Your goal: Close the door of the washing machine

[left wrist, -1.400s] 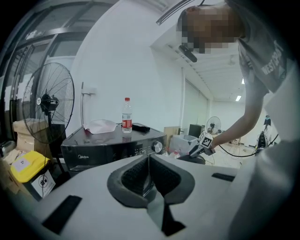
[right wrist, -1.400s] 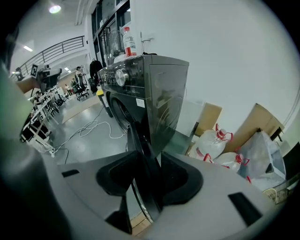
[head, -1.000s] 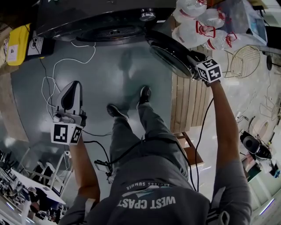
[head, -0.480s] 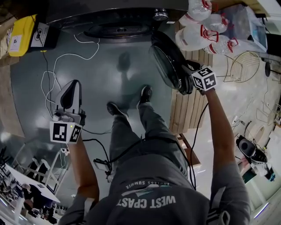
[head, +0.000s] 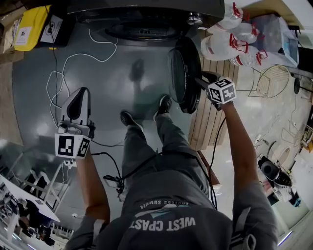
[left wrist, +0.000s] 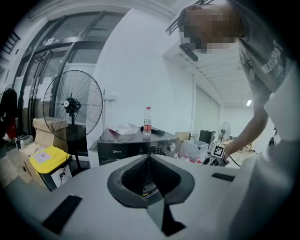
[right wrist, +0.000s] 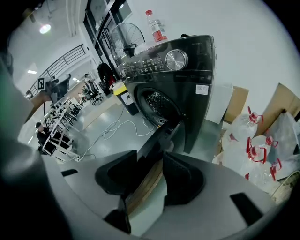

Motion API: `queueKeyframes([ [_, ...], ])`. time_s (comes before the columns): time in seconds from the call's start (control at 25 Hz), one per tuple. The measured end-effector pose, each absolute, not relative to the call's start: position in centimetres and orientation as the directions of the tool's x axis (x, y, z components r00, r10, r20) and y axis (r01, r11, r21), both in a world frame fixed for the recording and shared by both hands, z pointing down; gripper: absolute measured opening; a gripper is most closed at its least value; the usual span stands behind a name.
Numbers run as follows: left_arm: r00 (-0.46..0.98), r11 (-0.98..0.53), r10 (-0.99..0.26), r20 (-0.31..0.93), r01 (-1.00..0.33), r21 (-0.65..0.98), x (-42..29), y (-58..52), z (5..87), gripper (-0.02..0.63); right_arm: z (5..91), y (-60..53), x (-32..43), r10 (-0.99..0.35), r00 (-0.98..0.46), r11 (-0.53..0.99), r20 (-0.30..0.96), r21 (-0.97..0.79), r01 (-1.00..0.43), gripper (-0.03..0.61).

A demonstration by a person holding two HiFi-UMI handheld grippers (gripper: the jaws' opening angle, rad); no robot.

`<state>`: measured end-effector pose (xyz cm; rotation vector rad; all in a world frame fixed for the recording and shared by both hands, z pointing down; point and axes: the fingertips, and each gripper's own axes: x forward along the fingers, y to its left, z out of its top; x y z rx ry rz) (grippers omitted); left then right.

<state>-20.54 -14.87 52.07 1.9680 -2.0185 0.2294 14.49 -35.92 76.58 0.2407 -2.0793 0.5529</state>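
The door (head: 183, 73) has swung to half shut. The right gripper (head: 199, 80) has just loosened around its edge, the left gripper (head: 80, 95) is clenched empty, and 1 push likely remains.

Door (head: 182, 80): a second ago swung wide, lying slantwise toward the upper right of the head view; now turned in toward the machine (head: 142, 14), seen almost edge-on and standing roughly square to its front. Right gripper (head: 202, 81): carried leftward and lower in the head view together with the door's free edge, its marker cube turned with it; jaws have just been opening, the door's edge between them with a gap at one pad. Head view: shifted, so that more of the machine's front shows along the top.
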Motion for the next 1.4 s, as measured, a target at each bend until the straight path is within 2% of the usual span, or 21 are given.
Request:
queueKeyframes([
  [0.64, -0.102, 0.145, -0.941, 0.323, -0.983, 0.11, -25.2, -7.0, 52.1, 0.025, 76.4, -32.5, 6.5, 0.026, -0.606, 0.787, 0.795, -0.39, -0.478, 0.21],
  [1.4, -0.213, 0.262, -0.92, 0.328, -0.959, 0.112, -30.7, 2.3, 52.2, 0.025, 76.5, -34.5, -2.9, -0.086, -0.628, 0.693, 0.774, -0.406, -0.595, 0.215],
])
